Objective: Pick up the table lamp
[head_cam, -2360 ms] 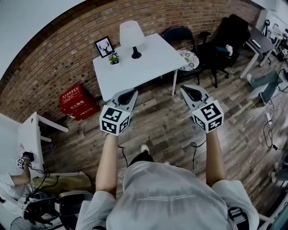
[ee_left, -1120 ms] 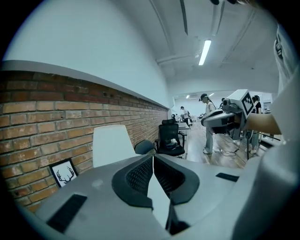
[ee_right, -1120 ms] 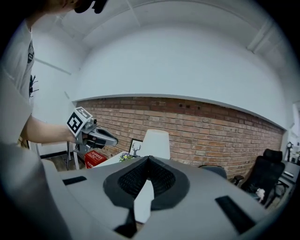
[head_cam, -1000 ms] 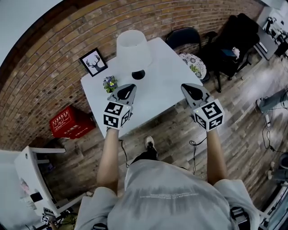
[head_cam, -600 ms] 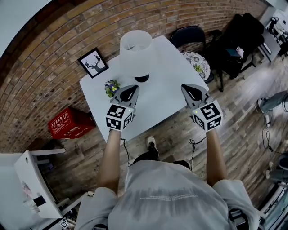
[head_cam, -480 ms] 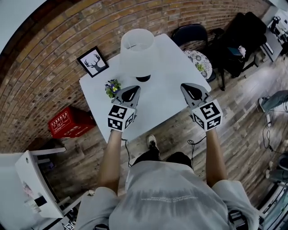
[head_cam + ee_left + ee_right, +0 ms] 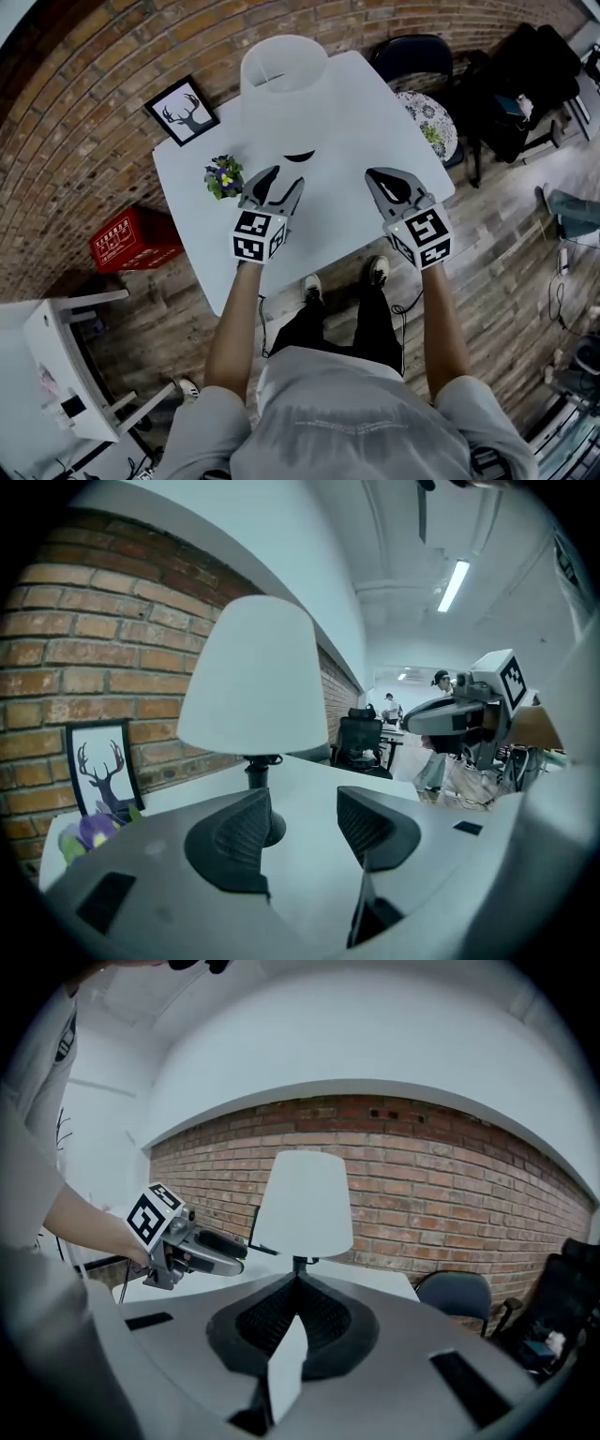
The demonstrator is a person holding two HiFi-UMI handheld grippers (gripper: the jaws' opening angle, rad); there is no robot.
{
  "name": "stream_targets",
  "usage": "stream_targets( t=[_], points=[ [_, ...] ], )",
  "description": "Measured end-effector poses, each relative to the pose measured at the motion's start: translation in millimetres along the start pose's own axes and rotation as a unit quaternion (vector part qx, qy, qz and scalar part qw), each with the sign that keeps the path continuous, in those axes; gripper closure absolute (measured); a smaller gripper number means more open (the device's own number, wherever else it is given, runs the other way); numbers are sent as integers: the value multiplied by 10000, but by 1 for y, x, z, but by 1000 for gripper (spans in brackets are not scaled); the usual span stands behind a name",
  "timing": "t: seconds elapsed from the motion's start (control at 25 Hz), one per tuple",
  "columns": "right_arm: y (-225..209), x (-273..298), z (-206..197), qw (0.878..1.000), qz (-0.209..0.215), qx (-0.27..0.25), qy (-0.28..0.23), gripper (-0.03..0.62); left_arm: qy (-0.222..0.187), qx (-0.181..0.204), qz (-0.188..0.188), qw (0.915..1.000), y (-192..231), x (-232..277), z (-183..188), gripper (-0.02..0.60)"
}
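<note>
Left tongs (image 7: pixel 283 180), just opening, empty, tilt down toward table lamp (image 7: pixel 281 80).

No legible text anywhere. Red rectangular plastic crate (image 7: pixel 134 242) on the floor by the brick wall has white characters on its top, too small to read. White cube with black square markers on the person's left (image 7: pixel 259 236) and the matching white marker cube on the right (image 7: pixel 419 238) carry blocky black-and-white code patterns only, no letters or digits. Grey T-shirt (image 7: pixel 352 412) shows a faint pale print line across the back, unreadable.
</note>
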State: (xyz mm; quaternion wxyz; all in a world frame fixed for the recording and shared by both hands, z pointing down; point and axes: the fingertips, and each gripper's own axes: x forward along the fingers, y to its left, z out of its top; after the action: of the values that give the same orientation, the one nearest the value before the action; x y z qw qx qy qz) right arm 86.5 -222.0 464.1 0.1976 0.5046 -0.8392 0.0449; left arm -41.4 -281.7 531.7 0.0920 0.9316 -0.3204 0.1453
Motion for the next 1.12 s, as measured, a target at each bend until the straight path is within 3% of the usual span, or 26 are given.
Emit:
stream_targets(
  t=[0.28,0.72,0.92,1.12],
  points=[
    [-21,24,-52,9998,4,201,-91,592,-107,-230,605,9978,29,52,-41,321],
    [-35,54,-75,9994,-120,138,-299,592,-609,193,1326,9891,68,115,-50,261],
    [-34,60,-80,9992,-182,148,-326,592,-801,347,1414,9861,84,130,-39,256],
    [-36,65,-86,9992,-220,166,-286,592,-1011,-1,1332,9859,97,142,-33,256]
  ],
)
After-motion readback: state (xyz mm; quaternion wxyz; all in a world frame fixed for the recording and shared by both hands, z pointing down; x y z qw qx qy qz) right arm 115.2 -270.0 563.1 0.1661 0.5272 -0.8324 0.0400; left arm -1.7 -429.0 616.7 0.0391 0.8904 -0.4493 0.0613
